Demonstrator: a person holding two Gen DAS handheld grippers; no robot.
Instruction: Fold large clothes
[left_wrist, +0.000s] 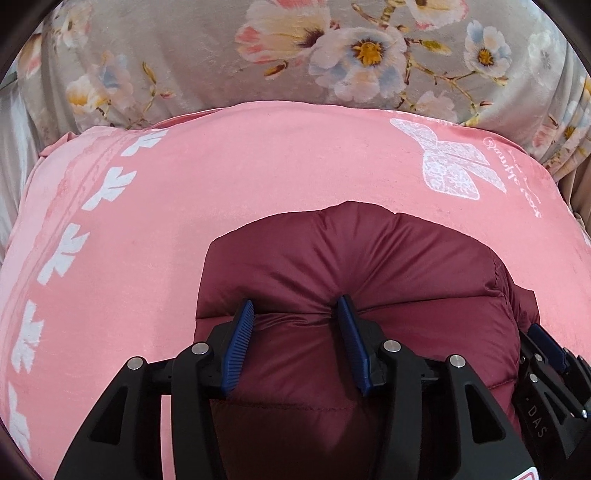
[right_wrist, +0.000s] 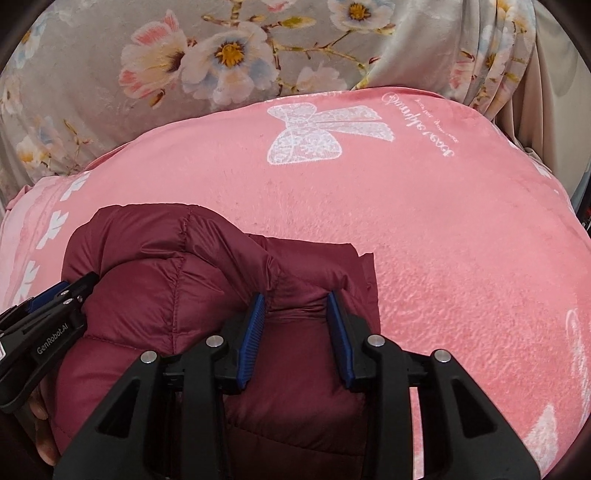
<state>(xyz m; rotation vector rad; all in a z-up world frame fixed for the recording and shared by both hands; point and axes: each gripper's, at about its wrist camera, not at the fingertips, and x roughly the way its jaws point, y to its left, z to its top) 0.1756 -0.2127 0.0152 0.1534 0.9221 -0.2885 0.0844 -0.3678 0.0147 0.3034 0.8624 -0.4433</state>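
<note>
We are looking down at a pink blanket (left_wrist: 229, 206) that is filling most of both views, with a grey floral fabric (left_wrist: 192, 55) lying beyond its far edge. On the blanket a maroon puffer jacket (left_wrist: 354, 266) is sitting bunched up, close under both cameras.

The left wrist view is showing the blanket's row of white leaf prints (left_wrist: 62, 254) running down the left side, with wide bare blanket between them and the jacket. The right wrist view is showing the open blanket on the jacket's right, reaching out to the white bow print (right_wrist: 325, 133), and a flat jacket corner (right_wrist: 364, 266) lying against the blanket. It is also showing part of a hand (right_wrist: 46, 439) under the other tool, at the lower left.

The left gripper (left_wrist: 299, 310) is holding its fingers about half apart, with a puffed fold between the blue pads. The right gripper (right_wrist: 297, 302) is standing somewhat narrower, its pads pressing a pinched ridge of jacket.
</note>
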